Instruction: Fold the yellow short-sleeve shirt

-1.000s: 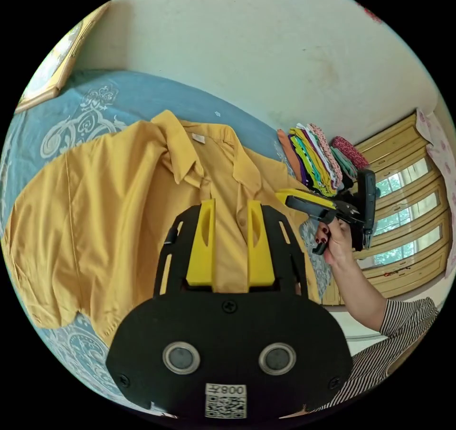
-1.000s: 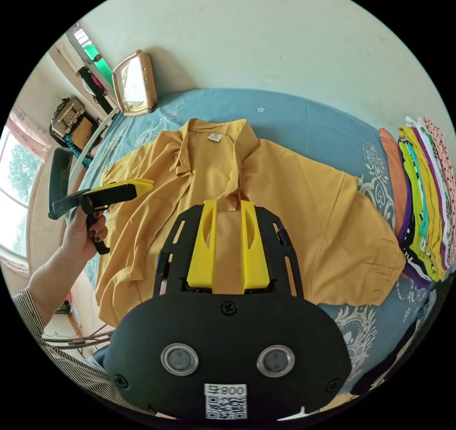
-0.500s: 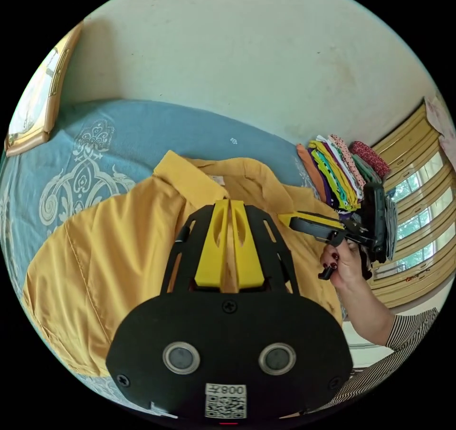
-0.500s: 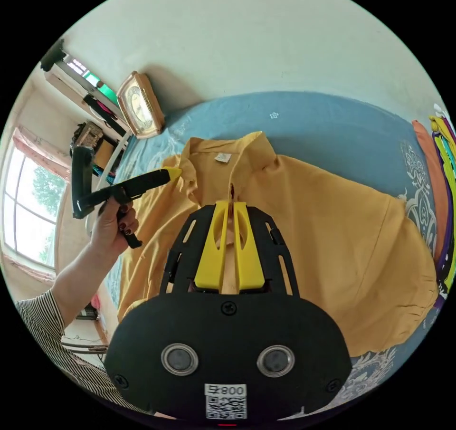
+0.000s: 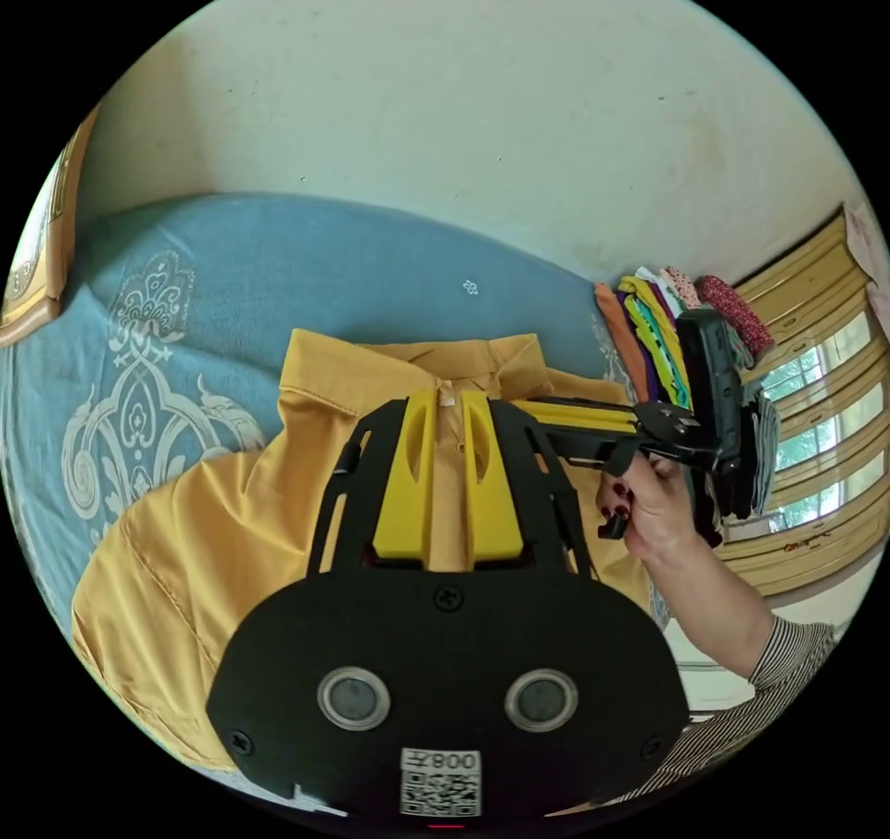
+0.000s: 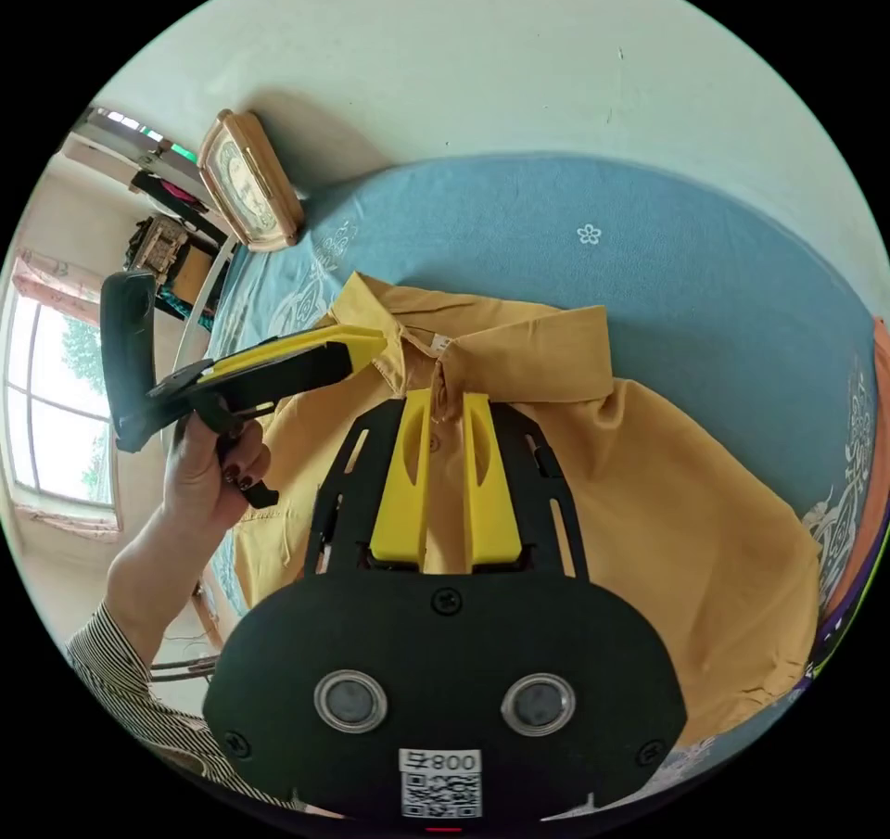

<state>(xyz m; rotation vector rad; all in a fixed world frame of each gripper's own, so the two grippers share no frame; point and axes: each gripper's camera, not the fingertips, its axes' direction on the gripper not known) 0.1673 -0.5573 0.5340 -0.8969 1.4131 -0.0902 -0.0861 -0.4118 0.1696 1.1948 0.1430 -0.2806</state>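
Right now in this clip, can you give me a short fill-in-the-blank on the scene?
1. The shirt lies on a ____ bedcover.
2. The left gripper and right gripper both sit at the shirt's ____.
3. A framed ____ leans against the wall.
4. The person's sleeve is ____.

Missing words: blue; collar; clock; striped

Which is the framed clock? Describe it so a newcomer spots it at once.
Start at the blue patterned bedspread that the yellow shirt lies on, and follow it to the pale wall. Leaning there, past the shirt's collar, is the framed clock. It is the one hard, tan-framed thing with a pale round-cornered face, and it stands apart from the shirt.
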